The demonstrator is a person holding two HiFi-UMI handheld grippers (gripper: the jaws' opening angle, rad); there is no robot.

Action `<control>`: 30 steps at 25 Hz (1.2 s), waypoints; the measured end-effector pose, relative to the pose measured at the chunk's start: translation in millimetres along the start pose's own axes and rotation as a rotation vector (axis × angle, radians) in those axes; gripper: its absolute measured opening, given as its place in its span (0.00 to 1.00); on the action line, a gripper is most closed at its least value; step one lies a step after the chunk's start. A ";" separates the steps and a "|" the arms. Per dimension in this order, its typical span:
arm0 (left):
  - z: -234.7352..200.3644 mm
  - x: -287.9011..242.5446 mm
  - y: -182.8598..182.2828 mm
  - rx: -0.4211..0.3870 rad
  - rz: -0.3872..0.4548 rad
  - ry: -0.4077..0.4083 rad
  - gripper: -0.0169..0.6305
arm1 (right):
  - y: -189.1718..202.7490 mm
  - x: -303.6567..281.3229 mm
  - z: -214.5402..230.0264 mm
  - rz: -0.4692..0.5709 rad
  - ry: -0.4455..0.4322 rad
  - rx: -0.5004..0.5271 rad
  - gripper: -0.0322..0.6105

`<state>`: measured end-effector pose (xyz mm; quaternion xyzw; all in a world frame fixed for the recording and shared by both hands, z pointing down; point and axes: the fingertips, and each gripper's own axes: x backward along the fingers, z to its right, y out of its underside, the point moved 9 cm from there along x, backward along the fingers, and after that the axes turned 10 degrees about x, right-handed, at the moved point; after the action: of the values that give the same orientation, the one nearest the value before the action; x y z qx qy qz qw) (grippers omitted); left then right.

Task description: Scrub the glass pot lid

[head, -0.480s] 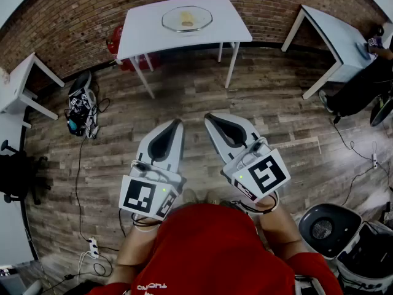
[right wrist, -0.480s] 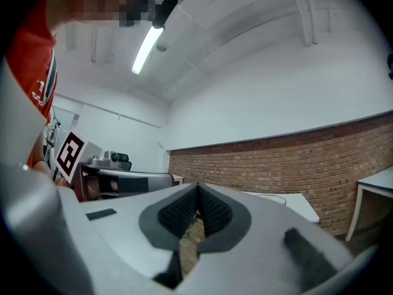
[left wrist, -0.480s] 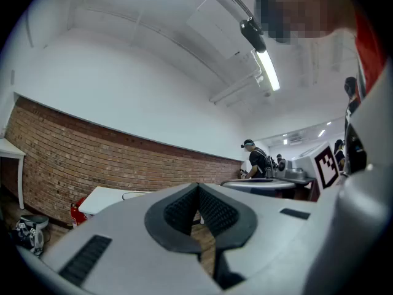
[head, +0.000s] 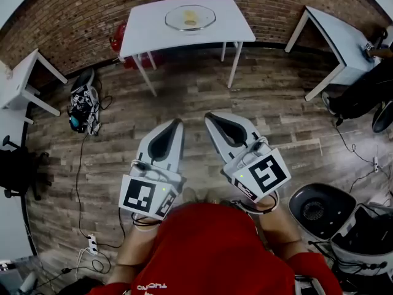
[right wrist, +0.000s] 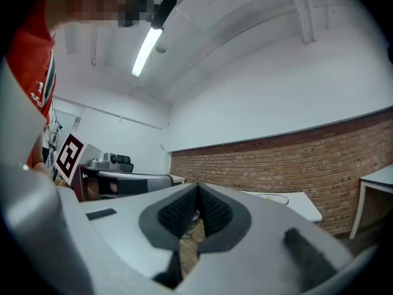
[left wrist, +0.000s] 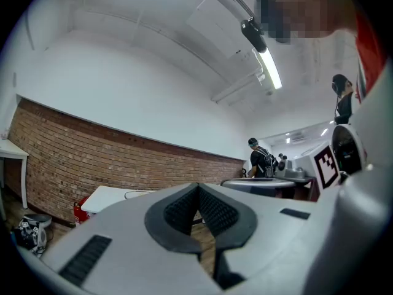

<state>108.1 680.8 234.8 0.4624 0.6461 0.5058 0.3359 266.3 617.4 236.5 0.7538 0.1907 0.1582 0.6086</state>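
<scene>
At the far side of the room, against a rough brick wall (head: 73, 17), a white flat-topped bench (head: 147, 32) on slim white legs is seen. The glass pot lid (head: 190, 17) is laid flat on the bench top, near its back edge: round, clear, with a thin rim. A small yellowish item is noted at its centre; what it is cannot be told. The lid is well apart from both tools.

Wood-plank floor (head: 276, 103), grey-brown, with a streaked grain. A tangle of dark cables and gear (head: 83, 109) is noted on the floor to the left of the bench. A red object (head: 116, 42) is partly hidden beside the bench's left legs.

Left tool (head: 178, 121): held low and close to the person's red shirt (head: 215, 251), pointed toward the bench. The shell is smooth and pale grey, tapering to a point. In the left gripper view the ribbed dark pads (left wrist: 181, 211) are pressed together, with nothing between them.

Right tool (head: 209, 115): held just beside the left one, of the same shape and finish. In the right gripper view its dark ribbed pads (right wrist: 178, 211) are likewise closed on each other, and nothing is gripped.

A marker cube (head: 146, 195) with black-and-white squares is carried at the rear of each tool.
</scene>
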 end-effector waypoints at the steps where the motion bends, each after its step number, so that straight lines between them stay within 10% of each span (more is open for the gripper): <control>1: -0.1 -1.0 0.8 0.003 -0.001 -0.003 0.05 | 1.0 0.4 1.3 0.003 -0.004 -0.011 0.10; 30: -11.2 -65.2 21.3 0.049 0.006 -0.073 0.05 | 35.5 -6.3 74.2 -0.012 -0.043 -0.033 0.10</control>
<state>126.1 617.2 256.1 0.4907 0.6443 0.4735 0.3463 299.1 544.1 255.6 0.7457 0.1796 0.1413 0.6258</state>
